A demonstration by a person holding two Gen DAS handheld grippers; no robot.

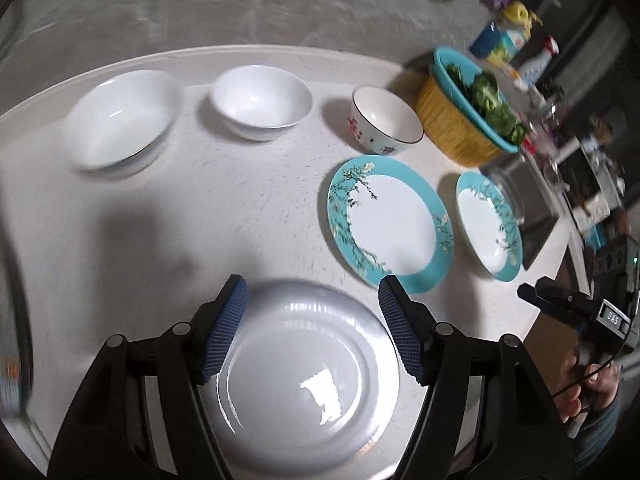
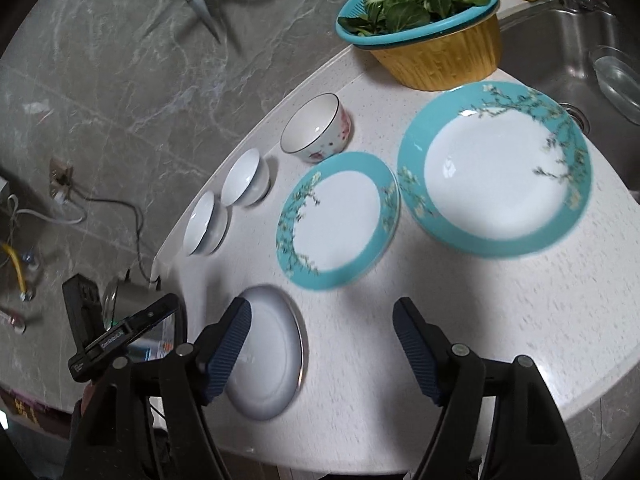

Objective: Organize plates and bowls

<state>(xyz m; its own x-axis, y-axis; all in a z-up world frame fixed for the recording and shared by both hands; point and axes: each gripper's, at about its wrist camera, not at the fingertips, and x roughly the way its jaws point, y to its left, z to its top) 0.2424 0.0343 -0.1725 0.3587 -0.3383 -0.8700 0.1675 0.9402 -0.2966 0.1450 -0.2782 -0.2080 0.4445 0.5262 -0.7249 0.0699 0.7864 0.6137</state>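
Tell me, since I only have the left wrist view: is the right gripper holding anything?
Observer: No. The right gripper is open, with only bare counter between its fingers.
Operator: What sits closest to it?
Observer: The white plate. In the right wrist view, one finger pad overlaps the plate's edge without gripping it.
Operator: Which teal plate is bigger?
Observer: The teal plate by the sink is clearly larger and deeper than the flat teal plate beside it.
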